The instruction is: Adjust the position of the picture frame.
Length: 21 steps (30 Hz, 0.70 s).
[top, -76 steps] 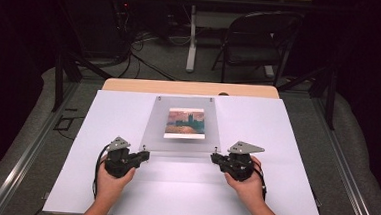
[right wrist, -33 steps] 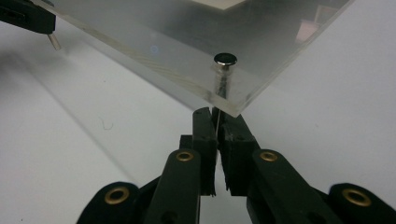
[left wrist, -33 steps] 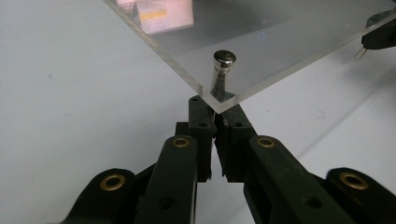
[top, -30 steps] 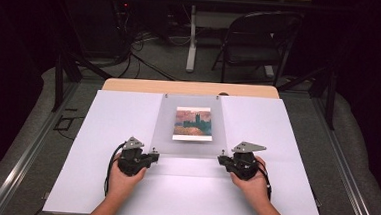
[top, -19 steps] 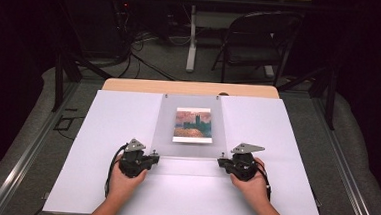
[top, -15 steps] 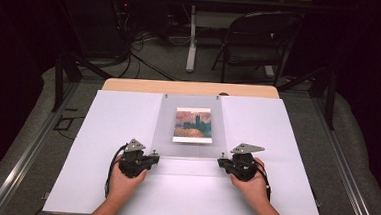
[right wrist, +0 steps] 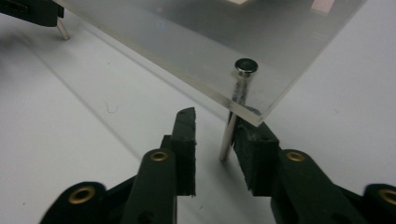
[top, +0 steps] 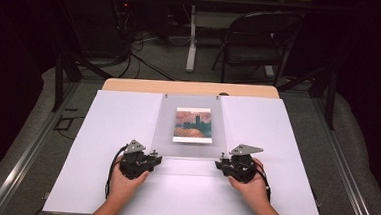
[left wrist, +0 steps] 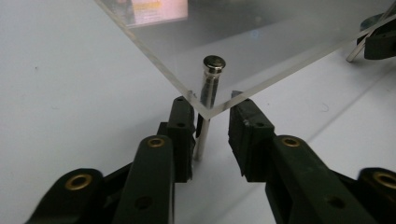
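No readable writing – clear acrylic frame shows a sunset print. Left gripper and right gripper jaws just opened partway, each loosely straddling a metal standoff pin, no grip.

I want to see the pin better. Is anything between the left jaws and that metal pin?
No. The left gripper has its jaws open around the metal pin, nothing between; the clear panel corner sits above.

Ahead of the left claw, whose black fingers look like matt plastic, a clear, glossy acrylic panel stands on polished metal pins. Beneath it the bench is smooth, matt white.
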Each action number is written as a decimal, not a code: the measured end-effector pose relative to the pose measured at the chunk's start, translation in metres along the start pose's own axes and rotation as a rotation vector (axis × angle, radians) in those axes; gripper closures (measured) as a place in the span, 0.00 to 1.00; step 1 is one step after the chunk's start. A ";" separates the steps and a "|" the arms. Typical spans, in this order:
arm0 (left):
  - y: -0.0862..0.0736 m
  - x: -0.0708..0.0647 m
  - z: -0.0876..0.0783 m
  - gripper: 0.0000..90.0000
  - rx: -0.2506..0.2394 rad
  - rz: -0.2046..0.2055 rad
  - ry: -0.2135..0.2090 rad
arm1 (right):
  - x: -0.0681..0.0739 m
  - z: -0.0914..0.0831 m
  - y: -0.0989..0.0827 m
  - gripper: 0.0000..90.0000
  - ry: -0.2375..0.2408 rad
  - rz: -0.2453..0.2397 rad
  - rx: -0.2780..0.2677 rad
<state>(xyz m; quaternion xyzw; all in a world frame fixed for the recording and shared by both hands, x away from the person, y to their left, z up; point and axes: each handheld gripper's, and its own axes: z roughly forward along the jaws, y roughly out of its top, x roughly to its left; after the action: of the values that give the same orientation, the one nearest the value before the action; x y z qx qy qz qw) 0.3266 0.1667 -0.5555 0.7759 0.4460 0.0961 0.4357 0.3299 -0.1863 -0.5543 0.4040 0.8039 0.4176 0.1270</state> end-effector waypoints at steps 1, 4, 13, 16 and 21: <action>0.000 0.000 0.000 0.74 -0.007 0.010 -0.002 | 0.001 0.000 0.000 0.72 0.002 0.003 -0.003; -0.003 -0.002 -0.001 0.65 -0.020 0.028 0.023 | 0.005 -0.001 0.000 0.63 0.000 -0.003 -0.012; -0.008 -0.002 -0.016 0.45 -0.066 0.018 0.055 | 0.011 -0.013 -0.001 0.47 -0.011 -0.005 -0.025; -0.009 -0.001 -0.022 0.45 -0.064 0.002 0.043 | 0.013 -0.019 -0.004 0.46 -0.022 -0.001 -0.029; -0.009 -0.002 -0.032 0.47 -0.049 0.002 0.034 | 0.015 -0.031 -0.011 0.44 -0.035 -0.013 -0.022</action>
<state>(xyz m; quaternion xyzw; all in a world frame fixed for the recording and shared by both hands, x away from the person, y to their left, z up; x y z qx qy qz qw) 0.3024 0.1857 -0.5429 0.7637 0.4503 0.1205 0.4467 0.2976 -0.1957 -0.5417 0.4044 0.7995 0.4186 0.1483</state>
